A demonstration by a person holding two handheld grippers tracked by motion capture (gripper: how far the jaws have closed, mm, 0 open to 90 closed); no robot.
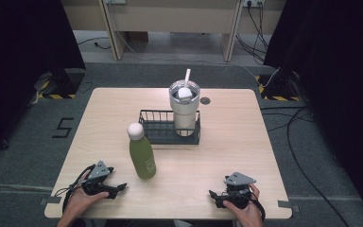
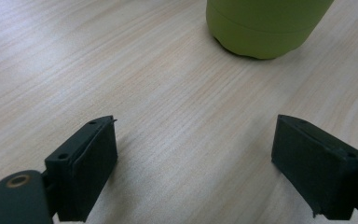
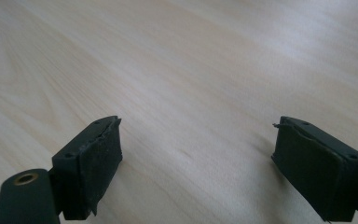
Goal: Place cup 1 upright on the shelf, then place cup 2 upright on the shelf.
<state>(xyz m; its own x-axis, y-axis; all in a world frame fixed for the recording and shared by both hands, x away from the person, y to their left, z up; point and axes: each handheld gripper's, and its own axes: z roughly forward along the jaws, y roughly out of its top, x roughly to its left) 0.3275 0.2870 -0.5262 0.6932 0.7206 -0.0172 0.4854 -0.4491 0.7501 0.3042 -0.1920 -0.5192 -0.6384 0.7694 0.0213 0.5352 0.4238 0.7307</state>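
Observation:
A green bottle (image 1: 142, 153) with a white cap stands upright on the wooden table (image 1: 231, 146), left of centre. Behind it, a clear tumbler (image 1: 184, 106) with a lid and white straw stands in the right end of a black wire basket (image 1: 158, 132). My left gripper (image 1: 119, 189) rests near the front left edge, pointing right toward the bottle, open and empty. In the left gripper view the gripper (image 2: 196, 158) has the bottle's base (image 2: 265, 23) ahead of its spread jaws. My right gripper (image 1: 212, 196) lies near the front right edge, and in the right gripper view the gripper (image 3: 198, 161) is open over bare wood.
A small dark round grommet (image 1: 205, 100) sits in the tabletop behind the basket. Black curtains hang at both sides, and cables (image 1: 302, 137) run over the grey floor to the right. Wooden desk legs (image 1: 111, 33) stand beyond the table.

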